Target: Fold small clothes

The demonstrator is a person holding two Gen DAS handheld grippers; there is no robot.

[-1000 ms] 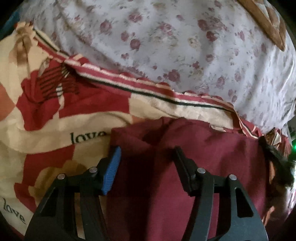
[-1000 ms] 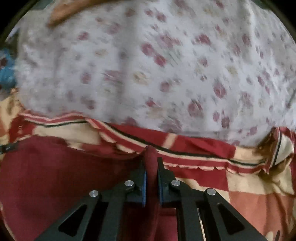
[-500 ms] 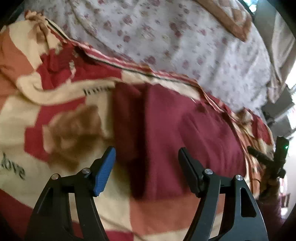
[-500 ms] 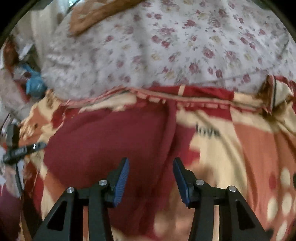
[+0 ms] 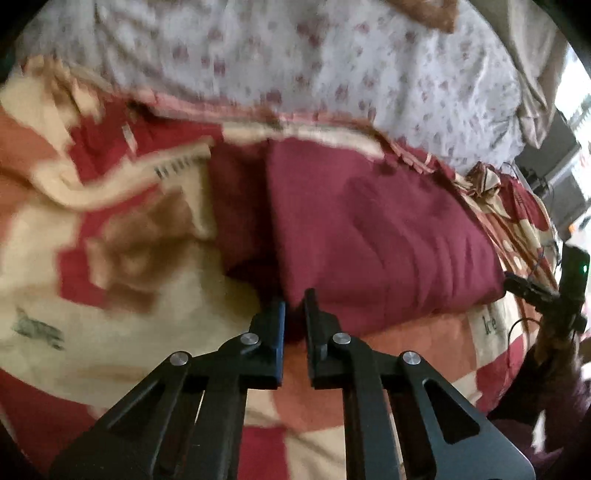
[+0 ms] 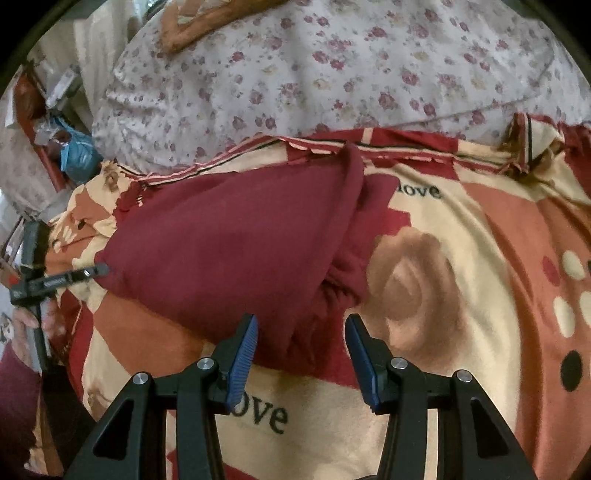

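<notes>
A maroon garment (image 5: 369,236) lies folded on a red, cream and orange blanket (image 5: 110,295) printed with "love". My left gripper (image 5: 293,317) is shut on the garment's near left corner, with dark red cloth pinched between its fingers. In the right wrist view the left gripper (image 6: 99,268) appears from the side, its tip at the garment's (image 6: 221,251) left corner. My right gripper (image 6: 301,332) is open, its blue pads either side of the garment's near right edge without pressing it. The right gripper's black body (image 5: 535,291) shows at the right of the left wrist view.
A white floral quilt (image 6: 332,66) rises behind the blanket (image 6: 480,258). A brown patterned cushion (image 6: 207,18) lies on top of it. Clutter, including a blue bag (image 6: 77,155), stands off the bed's left side. A hand (image 6: 33,325) in a maroon sleeve holds the left gripper.
The right gripper let go of a raised fold of the maroon garment and drew back to its near edge. The left gripper moved to the near left corner and shut on it.
</notes>
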